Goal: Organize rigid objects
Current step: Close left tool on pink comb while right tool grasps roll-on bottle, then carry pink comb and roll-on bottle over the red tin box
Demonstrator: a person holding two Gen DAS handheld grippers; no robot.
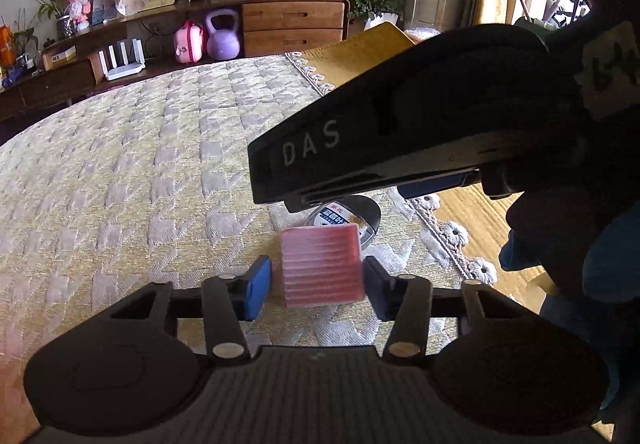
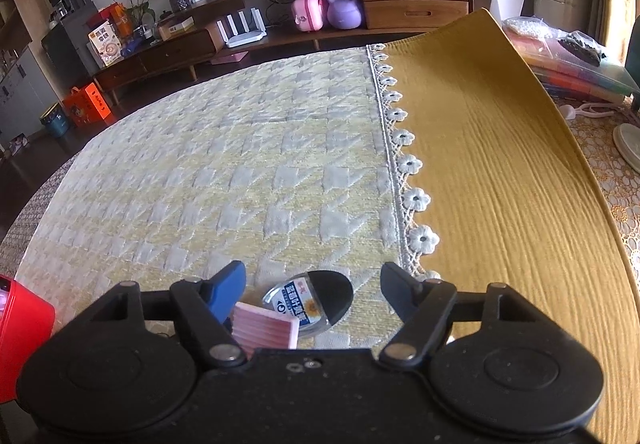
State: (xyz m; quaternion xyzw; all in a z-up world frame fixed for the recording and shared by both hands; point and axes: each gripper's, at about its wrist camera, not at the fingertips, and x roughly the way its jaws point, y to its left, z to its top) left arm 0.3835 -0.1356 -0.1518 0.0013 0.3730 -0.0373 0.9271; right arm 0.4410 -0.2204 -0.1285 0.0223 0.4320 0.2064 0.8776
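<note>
Left gripper point(image 1: 316, 278) (jaws apart) around pink ridged block point(image 1: 322, 268)

Surface: table point(image 2: 624, 180) under a lace-pattern cloth. On top, a quilted yellow-and-grey checked cover point(image 2: 224, 172) with a flower-lace trim point(image 2: 408, 164), overlapping a mustard ribbed cloth point(image 2: 500, 164) on the right. On the cover: pink ribbed block point(image 1: 322, 268), and just behind it a round clear case point(image 2: 316, 300) with a black half and printed label. They look to be touching.
</note>
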